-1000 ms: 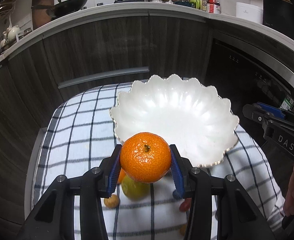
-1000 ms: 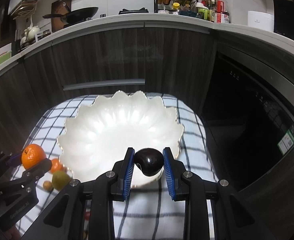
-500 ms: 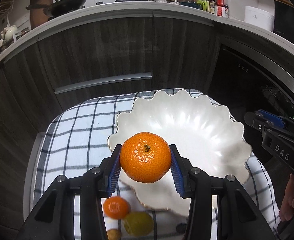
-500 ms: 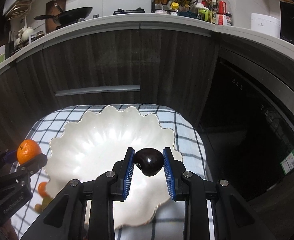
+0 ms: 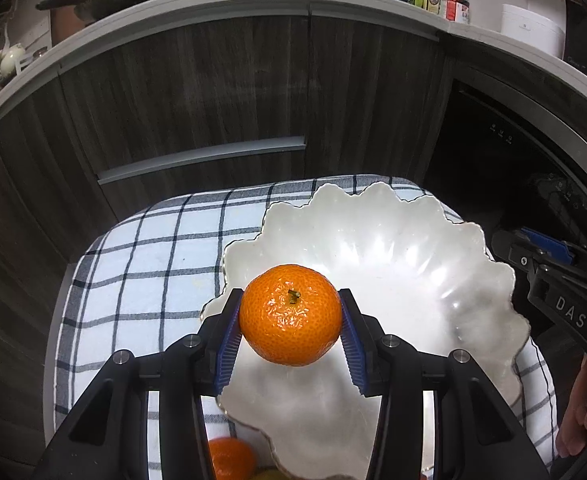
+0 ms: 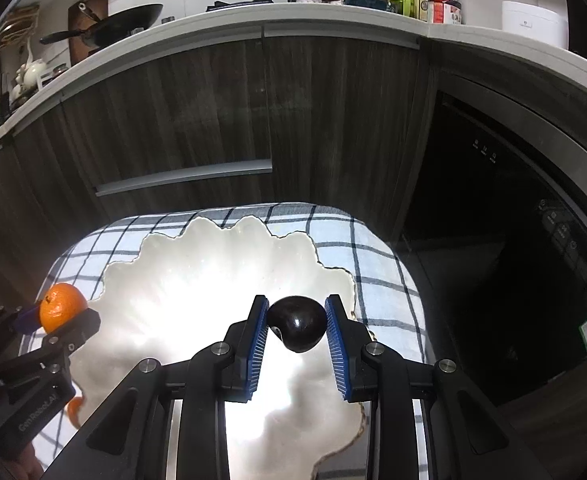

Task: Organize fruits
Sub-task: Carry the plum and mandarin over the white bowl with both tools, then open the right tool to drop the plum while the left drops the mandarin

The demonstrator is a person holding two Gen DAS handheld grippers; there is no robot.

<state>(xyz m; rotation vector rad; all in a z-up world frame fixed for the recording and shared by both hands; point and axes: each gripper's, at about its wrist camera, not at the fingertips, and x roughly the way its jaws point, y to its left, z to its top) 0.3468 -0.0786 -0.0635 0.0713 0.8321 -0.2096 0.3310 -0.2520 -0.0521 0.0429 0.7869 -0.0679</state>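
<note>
Left wrist view: the left hand-held gripper (image 5: 291,330) pinches a mandarin (image 5: 290,314), now carried forward over the scalloped white bowl (image 5: 393,248).

Right wrist view: the right hand-held gripper (image 6: 296,330) pinches a dark plum (image 6: 297,328), likewise advanced above the bowl. Both seem ready for release.

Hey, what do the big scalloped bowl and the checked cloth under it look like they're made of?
Scalloped bowl: probably glazed ceramic or porcelain, glossy pearly white; bright highlights glare off its ribbed inside, and a thin gold-looking line edges the rim. Checked cloth: woven fabric, likely cotton, matte with a slightly fuzzy surface; it drapes over the rounded edge beneath it.
</note>
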